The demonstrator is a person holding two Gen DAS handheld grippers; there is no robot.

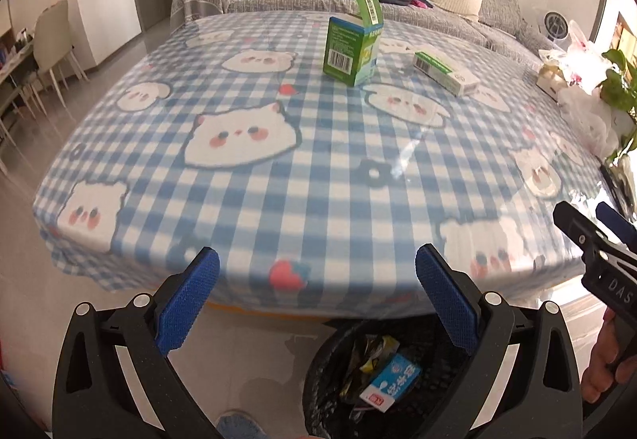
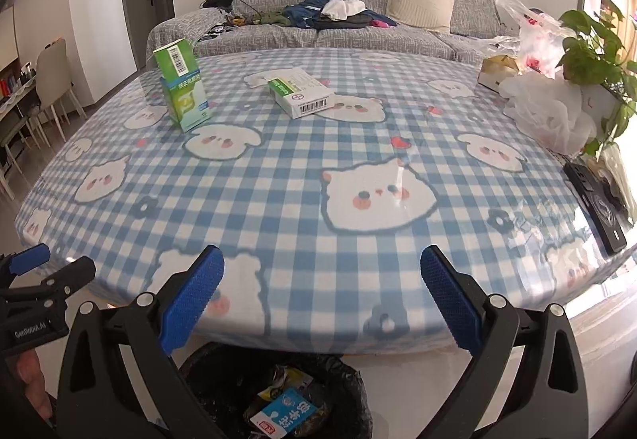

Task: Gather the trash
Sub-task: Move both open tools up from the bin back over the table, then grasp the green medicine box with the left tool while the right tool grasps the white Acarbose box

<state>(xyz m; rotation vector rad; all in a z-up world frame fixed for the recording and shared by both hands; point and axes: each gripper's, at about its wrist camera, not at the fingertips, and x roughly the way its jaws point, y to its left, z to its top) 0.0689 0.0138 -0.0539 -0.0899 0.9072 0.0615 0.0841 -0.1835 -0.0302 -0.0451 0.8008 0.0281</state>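
A green box (image 1: 350,51) (image 2: 184,92) with its top flap open stands upright on the far part of the blue checked table (image 1: 278,192) (image 2: 278,168). A flat white and green box (image 1: 445,73) (image 2: 301,92) lies to its right. A black-lined bin (image 1: 338,379) (image 2: 350,379) on the floor at the table's near edge holds wrappers and a blue and white carton (image 1: 392,381) (image 2: 286,413). My left gripper (image 1: 317,301) is open and empty above the bin. My right gripper (image 2: 322,299) is open and empty over the near table edge.
White plastic bags (image 2: 551,112), a potted plant (image 2: 593,53) and a small carton (image 2: 495,75) crowd the table's right side. A black remote (image 2: 595,206) lies near the right edge. A grey sofa (image 2: 358,29) with clothes stands behind. Chairs (image 1: 51,41) stand at left.
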